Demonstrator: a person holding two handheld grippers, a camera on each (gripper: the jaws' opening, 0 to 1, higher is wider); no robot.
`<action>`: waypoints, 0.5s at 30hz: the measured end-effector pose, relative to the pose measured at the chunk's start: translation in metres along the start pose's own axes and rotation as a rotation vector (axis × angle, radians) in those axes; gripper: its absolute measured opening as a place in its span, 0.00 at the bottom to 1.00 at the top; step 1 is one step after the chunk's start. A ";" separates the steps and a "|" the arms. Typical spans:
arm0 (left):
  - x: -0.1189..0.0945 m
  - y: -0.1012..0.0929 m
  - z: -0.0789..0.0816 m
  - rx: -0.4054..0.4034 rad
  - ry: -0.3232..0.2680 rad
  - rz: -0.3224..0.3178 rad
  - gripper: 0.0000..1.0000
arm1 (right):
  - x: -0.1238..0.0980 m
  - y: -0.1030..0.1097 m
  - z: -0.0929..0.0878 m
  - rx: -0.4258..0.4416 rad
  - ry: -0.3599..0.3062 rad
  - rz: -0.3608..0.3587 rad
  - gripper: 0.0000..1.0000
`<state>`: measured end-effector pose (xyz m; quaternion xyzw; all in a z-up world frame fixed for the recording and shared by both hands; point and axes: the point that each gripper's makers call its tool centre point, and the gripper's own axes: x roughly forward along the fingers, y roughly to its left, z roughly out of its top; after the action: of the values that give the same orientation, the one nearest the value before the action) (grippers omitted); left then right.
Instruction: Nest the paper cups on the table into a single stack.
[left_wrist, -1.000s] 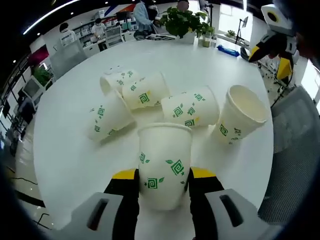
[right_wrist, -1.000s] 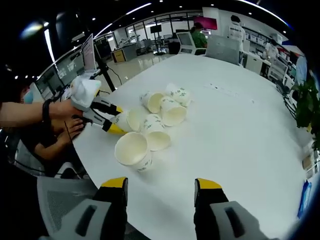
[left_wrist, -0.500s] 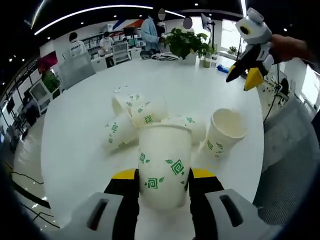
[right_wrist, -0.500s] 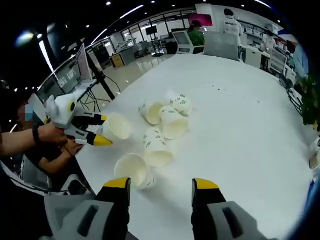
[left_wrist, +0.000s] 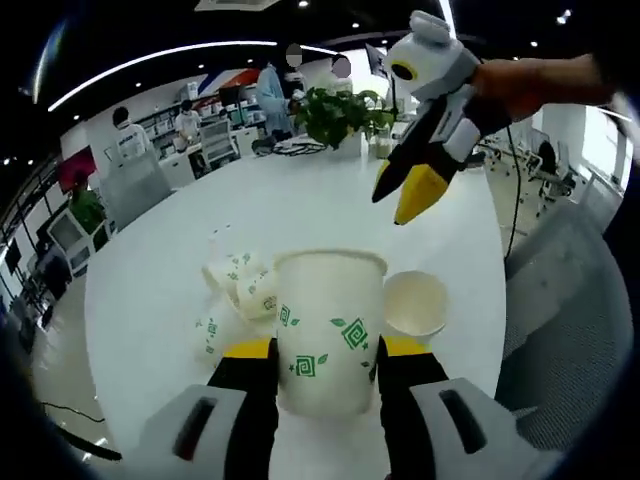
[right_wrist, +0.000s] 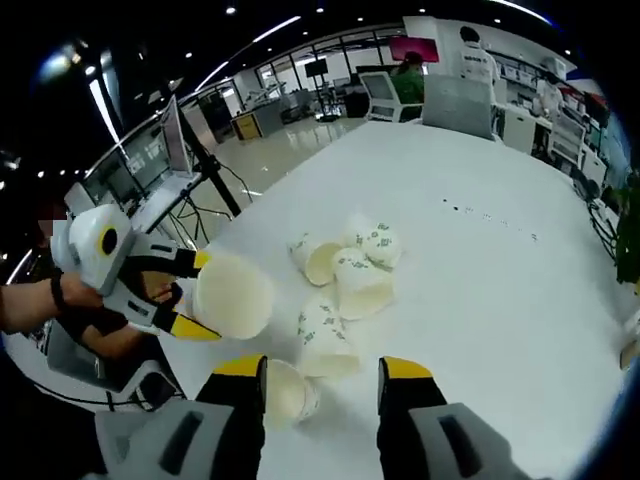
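- While the left gripper (left_wrist: 325, 365) has its jaws closed on the lower wall of an upright paper cup (left_wrist: 328, 330), lifted in the lower middle of the left gripper view, the right gripper (right_wrist: 322, 372) hangs with its jaws apart and nothing between them.
- Just beyond those parted jaws, at lower centre of the right gripper view, a standing cup (right_wrist: 288, 388) sits mouth up on the counter (right_wrist: 500, 270).
- Four more toppled cups (right_wrist: 345, 275) lie clustered at mid-frame, touching one another.
- Thin paper like this is probably light and easily crushed (the rolled rim looks like the stiffest part), so a gentle hold on the side wall seems wisest.
- The counter is white, round and glossy, likely slick under a rolling cup.
- Around it: an open office with a potted plant (left_wrist: 338, 112) at upper centre of the left gripper view, desks and monitors.
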<state>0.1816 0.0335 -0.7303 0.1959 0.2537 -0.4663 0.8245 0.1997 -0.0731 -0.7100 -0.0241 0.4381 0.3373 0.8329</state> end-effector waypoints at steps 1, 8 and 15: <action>0.001 -0.003 0.002 -0.001 -0.005 -0.009 0.38 | 0.000 -0.001 0.001 0.000 -0.001 0.000 0.41; 0.013 -0.032 0.024 0.012 -0.038 -0.060 0.38 | -0.002 0.001 0.001 -0.012 0.015 -0.003 0.40; 0.023 -0.045 0.047 0.038 -0.067 -0.091 0.38 | 0.003 0.002 -0.005 -0.018 0.043 0.009 0.34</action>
<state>0.1631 -0.0299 -0.7108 0.1841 0.2258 -0.5141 0.8068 0.1959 -0.0714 -0.7153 -0.0370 0.4529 0.3442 0.8216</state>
